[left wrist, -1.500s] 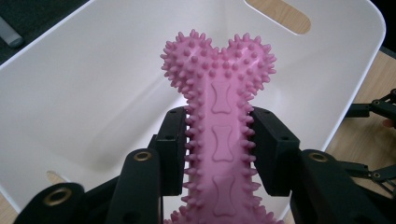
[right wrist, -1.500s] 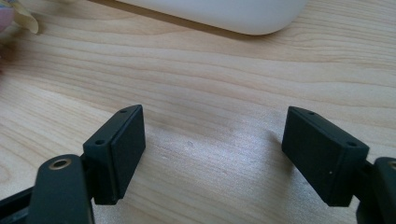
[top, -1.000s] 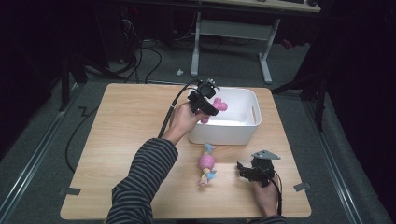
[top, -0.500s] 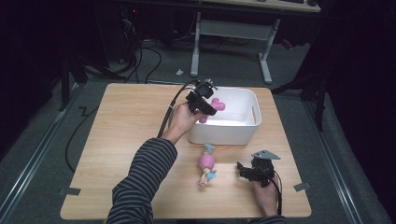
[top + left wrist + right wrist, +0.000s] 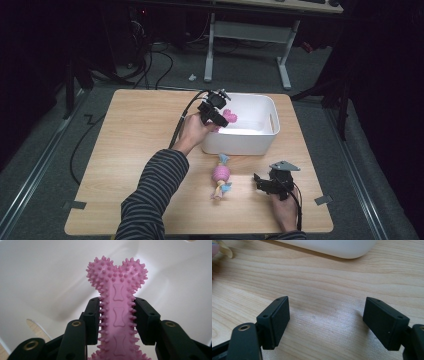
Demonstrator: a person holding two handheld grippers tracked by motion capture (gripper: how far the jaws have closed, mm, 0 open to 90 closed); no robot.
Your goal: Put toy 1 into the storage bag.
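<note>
Jaws of the left gripper [image 5: 117,315] are clenching a pink spiky bone toy [image 5: 117,290] by its shaft: in the left gripper view one black pad is pressing on the left flank of the shaft and the other on the right, while the toy's double-lobed knobbed end is sticking up past the pads into the upper middle of the frame, with the white inside of a tub [image 5: 37,277] lying behind it. In the high view that same left gripper [image 5: 214,114] is sitting just above centre, over the left rim of the white tub [image 5: 250,142], and the pink toy [image 5: 229,116] is poking out to its right, above the tub's interior; a hand with a striped sleeve [image 5: 150,195] is coming up from the bottom edge to carry it. Moving right and lower in the high view, a second toy, a pink ball on a knotted rope [image 5: 221,175], is lying on the wooden table [image 5: 125,150] just below the tub, apart from both grippers. Farther right, in the lower right of the frame, the right gripper [image 5: 260,181] is resting low over the table. In the right gripper view its jaws are standing released and wide apart, with nothing but bare wood grain between them, and the tub's rounded wall [image 5: 332,247] is crossing the top of the frame.
</note>
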